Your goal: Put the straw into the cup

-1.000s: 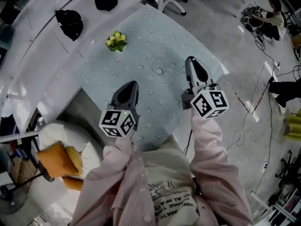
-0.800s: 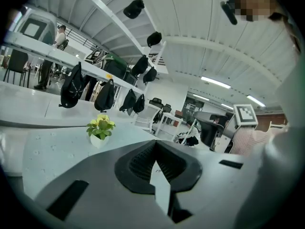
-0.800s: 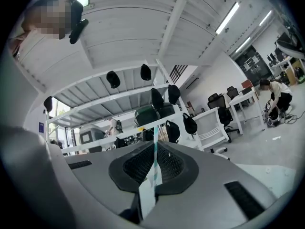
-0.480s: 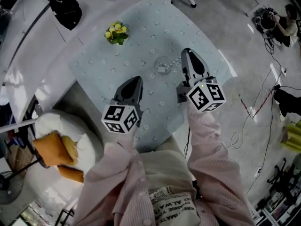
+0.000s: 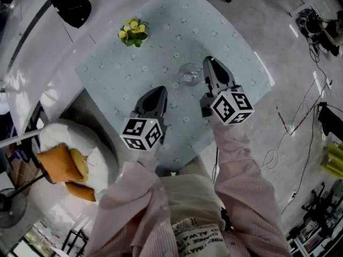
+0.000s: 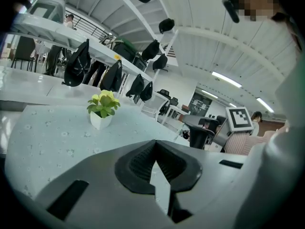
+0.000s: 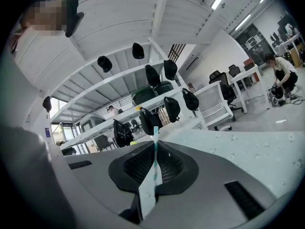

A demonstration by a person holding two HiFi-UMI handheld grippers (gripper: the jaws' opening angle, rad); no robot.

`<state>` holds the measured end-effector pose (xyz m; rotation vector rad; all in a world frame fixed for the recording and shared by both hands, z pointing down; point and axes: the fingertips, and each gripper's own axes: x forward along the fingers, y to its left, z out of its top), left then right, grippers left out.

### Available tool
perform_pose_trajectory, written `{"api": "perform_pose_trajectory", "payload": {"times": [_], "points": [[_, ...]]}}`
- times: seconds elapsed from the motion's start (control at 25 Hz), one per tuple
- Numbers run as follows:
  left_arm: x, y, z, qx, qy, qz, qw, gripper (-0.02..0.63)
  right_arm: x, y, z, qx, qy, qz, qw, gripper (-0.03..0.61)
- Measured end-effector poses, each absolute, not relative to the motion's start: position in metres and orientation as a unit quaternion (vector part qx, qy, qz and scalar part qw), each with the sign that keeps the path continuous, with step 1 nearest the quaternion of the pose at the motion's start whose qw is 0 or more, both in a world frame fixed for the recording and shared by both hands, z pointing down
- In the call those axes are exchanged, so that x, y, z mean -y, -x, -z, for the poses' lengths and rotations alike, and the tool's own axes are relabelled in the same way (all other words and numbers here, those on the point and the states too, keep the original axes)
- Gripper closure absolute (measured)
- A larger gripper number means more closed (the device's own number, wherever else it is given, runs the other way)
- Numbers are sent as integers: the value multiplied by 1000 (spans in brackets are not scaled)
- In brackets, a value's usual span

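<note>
Clear cup (image 5: 187,75), faint beside right gripper (image 5: 209,63)

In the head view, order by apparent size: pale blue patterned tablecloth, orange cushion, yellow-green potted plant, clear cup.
Largest: pale blue patterned tablecloth
orange cushion
yellow-green potted plant and clear cup: look alike, unranked.

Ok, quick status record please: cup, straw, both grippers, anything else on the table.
cup: clear cup standing on the table
straw: straw upright between the right jaws, not yet in the cup
right gripper: right gripper shut on the straw, tips beside the cup
left gripper: left gripper jaws together, nothing seen held
other: small potted plant at the far side
</note>
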<state>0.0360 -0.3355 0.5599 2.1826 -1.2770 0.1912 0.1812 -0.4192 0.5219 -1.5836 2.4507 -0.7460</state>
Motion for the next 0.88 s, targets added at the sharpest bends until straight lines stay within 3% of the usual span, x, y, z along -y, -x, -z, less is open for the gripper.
{"api": "perform_pose_trajectory", "payload": {"times": [0.88], "points": [[332,-44,-591,485,-805,-75,334,614,424,-179,-562,-805,505,304,67,563]]}}
